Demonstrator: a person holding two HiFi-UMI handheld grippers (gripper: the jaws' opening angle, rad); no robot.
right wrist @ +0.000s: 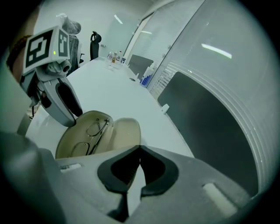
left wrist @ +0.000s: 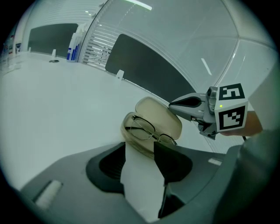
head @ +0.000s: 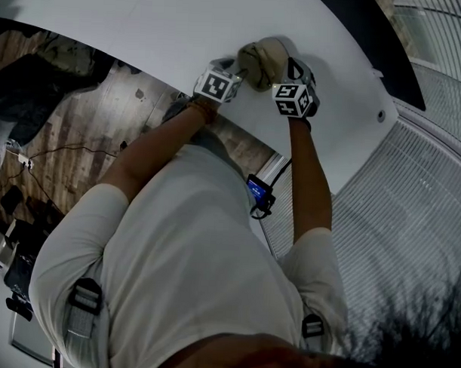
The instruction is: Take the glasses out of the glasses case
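Leaning over a white table (head: pixel 183 27) in a pale shirt (head: pixel 183 253), reaching with both arms. Holding the left claw (left wrist: pixel 140 146) with jaws apart, tips sitting right at the near edge of the case (left wrist: pixel 129 138); hard telling whether pressing on it. Holding the right claw (right wrist: pixel 140 147) with jaws pinched together on nothing, tip just beside the open lid (right wrist: pixel 124 131). Showing black-and-white square marks on a cube (left wrist: pixel 229 107). Seeing the glasses (left wrist: pixel 144 129) lying in the bottom half of the open case, on the table, one lens partly hiding behind a jaw. Losing most of the case behind both claws in the head view. Seeing blue bottles (left wrist: pixel 72 46) far off, labels too small for reading.
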